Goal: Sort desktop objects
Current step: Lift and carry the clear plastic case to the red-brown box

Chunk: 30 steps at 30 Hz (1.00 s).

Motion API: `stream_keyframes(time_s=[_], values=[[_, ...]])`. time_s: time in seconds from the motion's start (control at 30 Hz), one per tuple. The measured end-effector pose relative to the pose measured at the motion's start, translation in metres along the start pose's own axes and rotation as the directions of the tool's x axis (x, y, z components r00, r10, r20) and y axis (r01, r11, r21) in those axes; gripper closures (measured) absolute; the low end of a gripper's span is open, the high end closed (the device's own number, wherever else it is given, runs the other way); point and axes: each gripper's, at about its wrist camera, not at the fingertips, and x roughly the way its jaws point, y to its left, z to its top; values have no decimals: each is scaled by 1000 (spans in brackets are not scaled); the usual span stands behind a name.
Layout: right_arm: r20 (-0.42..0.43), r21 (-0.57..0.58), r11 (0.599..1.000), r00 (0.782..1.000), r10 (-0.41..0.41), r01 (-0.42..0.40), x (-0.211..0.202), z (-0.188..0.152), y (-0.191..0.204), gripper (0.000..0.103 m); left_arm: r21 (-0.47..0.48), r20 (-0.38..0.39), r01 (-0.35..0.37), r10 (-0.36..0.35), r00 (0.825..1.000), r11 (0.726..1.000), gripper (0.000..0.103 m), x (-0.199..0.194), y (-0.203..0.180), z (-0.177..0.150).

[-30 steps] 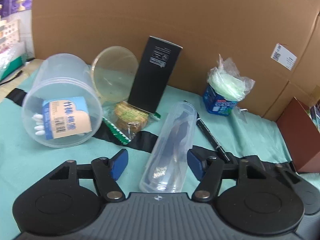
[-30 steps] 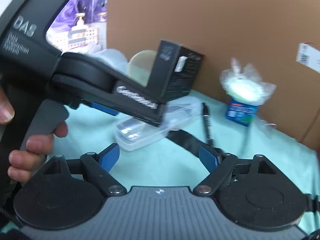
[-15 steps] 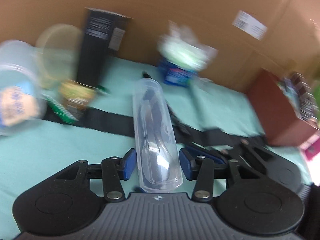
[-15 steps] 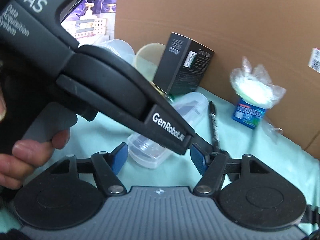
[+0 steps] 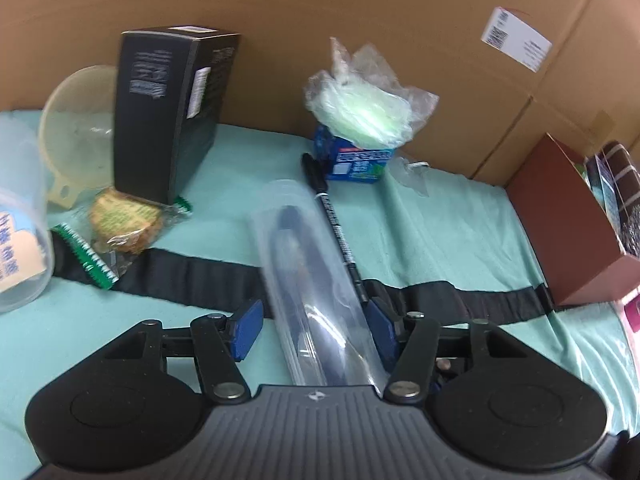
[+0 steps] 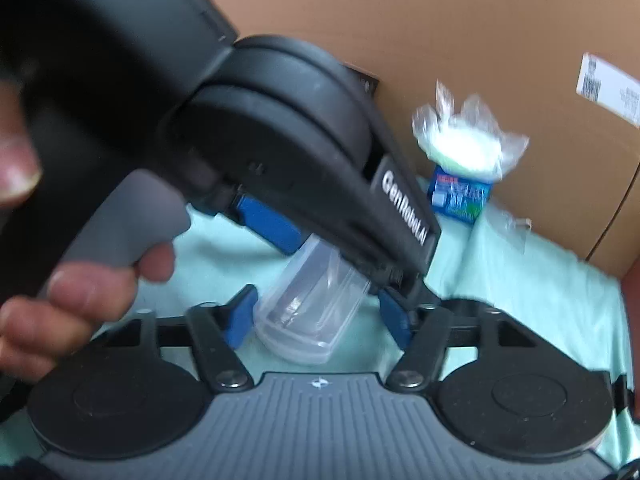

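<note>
**Clear case sits between both sets of jaws**

Left gripper point(image 5: 314, 330) reaches low over the teal cloth point(image 5: 448, 240), jaws apart — the clear plastic case point(image 5: 312, 292) runs between them toward 12 o'clock, right pad touching. Right gripper point(image 6: 320, 316) points at the case's end from the other side, jaws wide, not gripping

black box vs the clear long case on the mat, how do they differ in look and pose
The black box is opaque with printed text; the clear long case is see-through, with dark contents showing inside. The black box stands upright against the cardboard wall; the clear long case lies flat, running between the left gripper fingers. Both rest on the teal mat.
</note>
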Motion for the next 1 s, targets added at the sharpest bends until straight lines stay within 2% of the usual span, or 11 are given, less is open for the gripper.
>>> stream_keyframes(time_s=[0.13,0.37,0.5,0.7,0.87,1.0], values=[[-15,-24,1000,1000,-12,11,-11,-5,-6,55,-5,-15,38,-38,999,999,45,-1,-4,-2],[-17,-31,999,999,-37,36,-10,-2,-5,53,6,-5,12,-12,1000,1000,45,1,-9,-5],[-8,-16,1000,1000,-22,21,-14,-5,-10,54,-1,-5,9,-9,1000,1000,46,-1,-12,-7],[57,-27,998,997,-56,57,-41,-5,-18,54,33,59,25,-27,998,999,46,-23,-35,-4],[148,-11,990,980,-135,138,-77,-2,-38,54,100,123,75,-87,989,992,46,-40,-75,6],[220,30,975,950,-222,221,-109,-4,-64,54,171,148,138,-164,975,976,46,-48,-121,17]])
